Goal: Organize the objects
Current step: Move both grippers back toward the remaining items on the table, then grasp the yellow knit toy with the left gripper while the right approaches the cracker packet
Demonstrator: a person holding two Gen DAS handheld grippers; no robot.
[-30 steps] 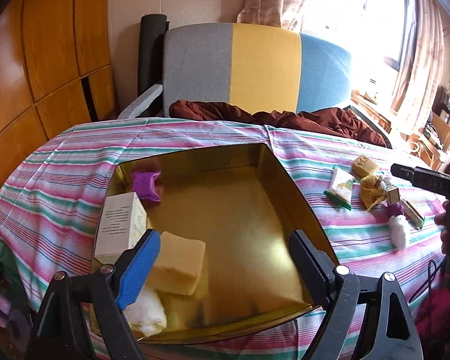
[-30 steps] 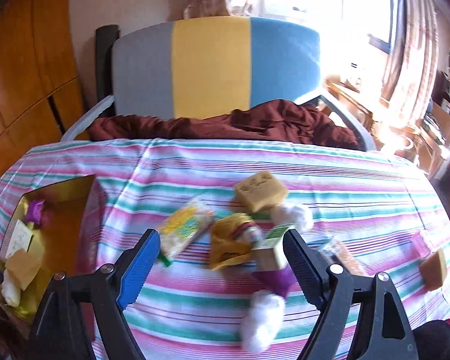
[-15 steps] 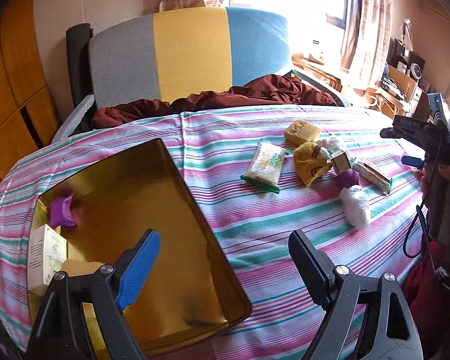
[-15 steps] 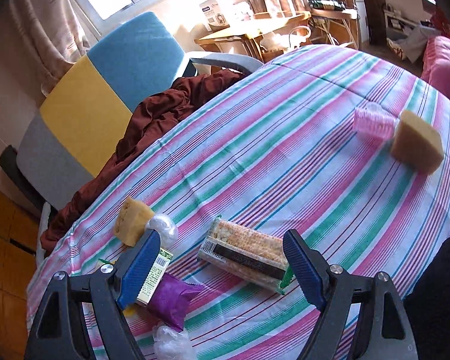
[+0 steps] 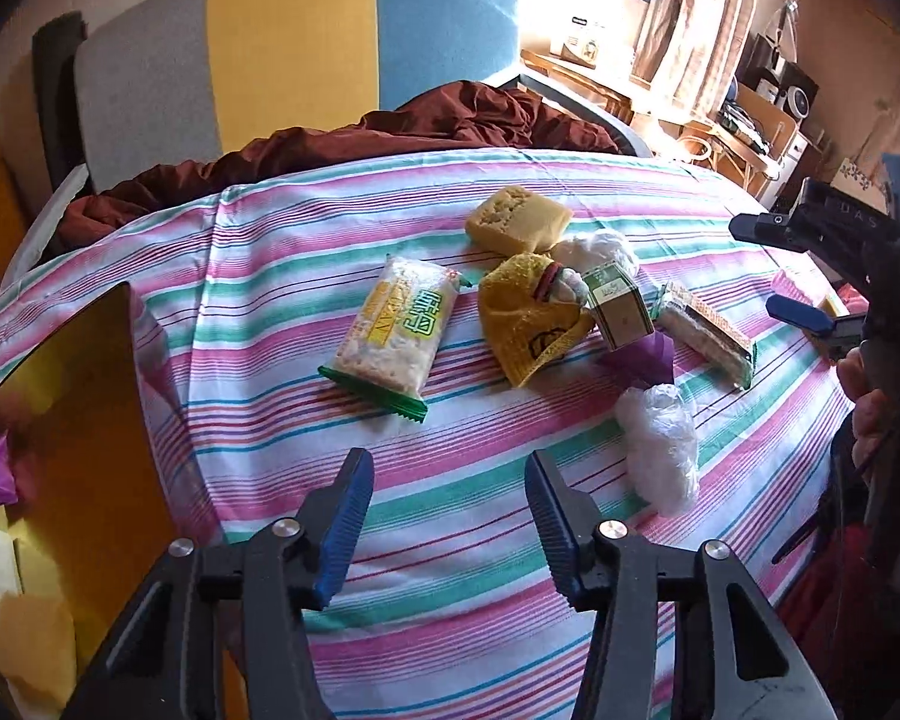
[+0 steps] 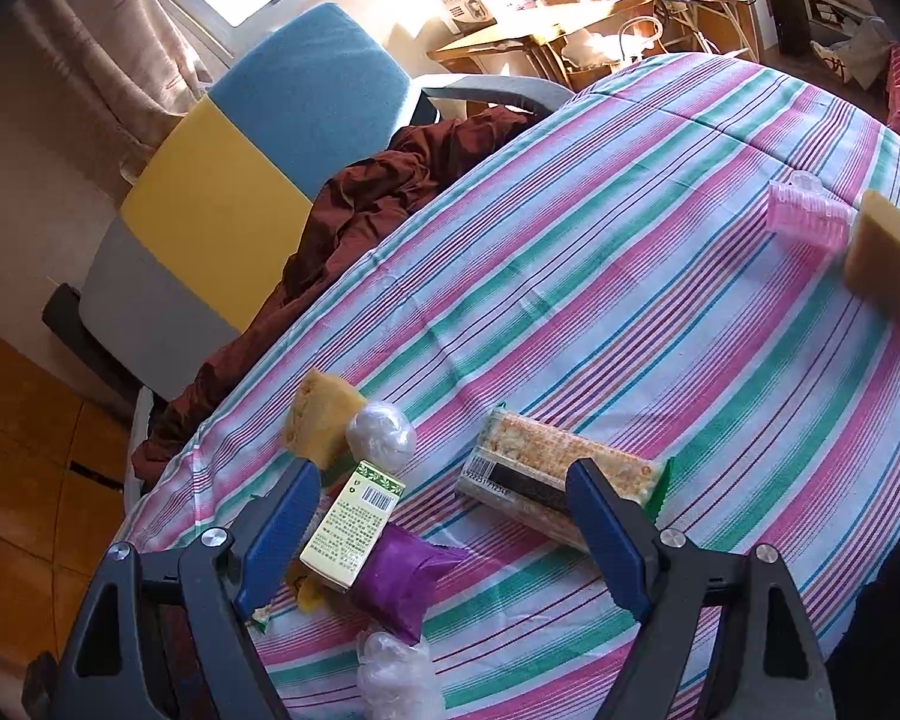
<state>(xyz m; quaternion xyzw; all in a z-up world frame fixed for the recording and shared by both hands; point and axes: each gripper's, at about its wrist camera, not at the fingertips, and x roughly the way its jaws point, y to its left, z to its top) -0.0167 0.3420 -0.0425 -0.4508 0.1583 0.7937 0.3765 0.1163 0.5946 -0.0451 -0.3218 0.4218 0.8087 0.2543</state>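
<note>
Snacks (image 5: 390,330) scattered on tablecloth (image 5: 450,570); left gripper (image 5: 447,516), right gripper (image 6: 444,531) hover above, jaws wide, empty.

left hand-held gripper (image 5: 447,495): empty, parted | above striped tablecloth (image 5: 450,432) | rice-cracker packet (image 5: 393,333) ahead

Left gripper (image 5: 447,516): jaws spread wide, nothing between the blue pads (image 5: 342,525), tips held above the surface and pointing forward, slightly down.

Right gripper (image 6: 435,525): jaws likewise parted, nothing clamped; blue pads (image 6: 276,531) face each other across a broad gap. In the left wrist view the right gripper (image 5: 810,276) sits far to the right of the left jaws, with the person's hand (image 5: 870,396) wrapped around its handle.
</note>
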